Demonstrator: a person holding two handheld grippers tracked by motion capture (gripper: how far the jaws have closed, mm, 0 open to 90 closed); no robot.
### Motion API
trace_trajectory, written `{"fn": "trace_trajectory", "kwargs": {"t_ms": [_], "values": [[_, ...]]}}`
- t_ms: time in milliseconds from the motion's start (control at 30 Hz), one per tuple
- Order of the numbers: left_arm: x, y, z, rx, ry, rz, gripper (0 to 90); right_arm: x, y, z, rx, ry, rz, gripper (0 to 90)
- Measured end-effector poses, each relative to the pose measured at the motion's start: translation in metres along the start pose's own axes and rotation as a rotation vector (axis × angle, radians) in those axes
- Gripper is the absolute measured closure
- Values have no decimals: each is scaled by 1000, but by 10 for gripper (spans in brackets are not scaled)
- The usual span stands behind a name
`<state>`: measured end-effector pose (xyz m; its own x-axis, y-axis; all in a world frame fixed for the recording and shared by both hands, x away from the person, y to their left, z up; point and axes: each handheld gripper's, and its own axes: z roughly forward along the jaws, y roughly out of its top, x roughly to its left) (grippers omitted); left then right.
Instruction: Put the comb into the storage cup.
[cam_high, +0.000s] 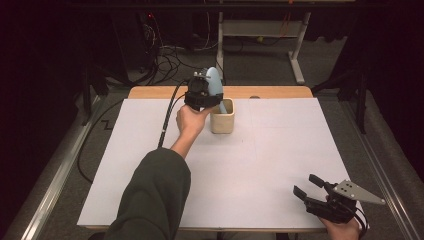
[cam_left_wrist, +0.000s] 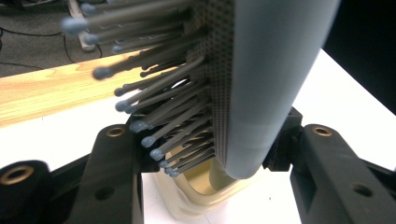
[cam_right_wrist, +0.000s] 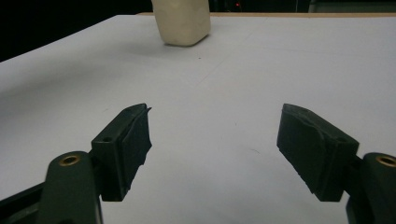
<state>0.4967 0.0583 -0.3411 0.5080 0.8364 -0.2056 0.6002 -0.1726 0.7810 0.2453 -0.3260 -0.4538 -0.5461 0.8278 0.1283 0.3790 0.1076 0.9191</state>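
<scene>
My left gripper (cam_high: 209, 101) is shut on a pale blue hairbrush (cam_high: 214, 81), held upright at the far middle of the table. In the left gripper view the brush (cam_left_wrist: 275, 79) stands between the jaws with its bristles (cam_left_wrist: 154, 107) pointing left. Its lower end dips into the mouth of a cream square cup (cam_left_wrist: 205, 198). The cup (cam_high: 222, 120) stands just right of that hand. My right gripper (cam_high: 307, 185) rests open near the front right corner with nothing between its fingers. From the right gripper view (cam_right_wrist: 217, 140) the cup (cam_right_wrist: 182, 21) is far ahead.
A white sheet (cam_high: 270, 150) covers the table, with a strip of bare wood (cam_high: 270, 92) along the far edge. Beyond the table there are cables (cam_high: 167, 57) on the floor and a white desk frame (cam_high: 297, 55). A cable (cam_high: 167, 117) trails from the left gripper.
</scene>
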Motion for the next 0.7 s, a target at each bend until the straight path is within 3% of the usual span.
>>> {"fn": "trace_trajectory", "kwargs": {"t_ms": [700], "values": [[1, -8, 7, 19, 4, 1, 516, 0, 0, 0, 1, 0, 1, 265]]}}
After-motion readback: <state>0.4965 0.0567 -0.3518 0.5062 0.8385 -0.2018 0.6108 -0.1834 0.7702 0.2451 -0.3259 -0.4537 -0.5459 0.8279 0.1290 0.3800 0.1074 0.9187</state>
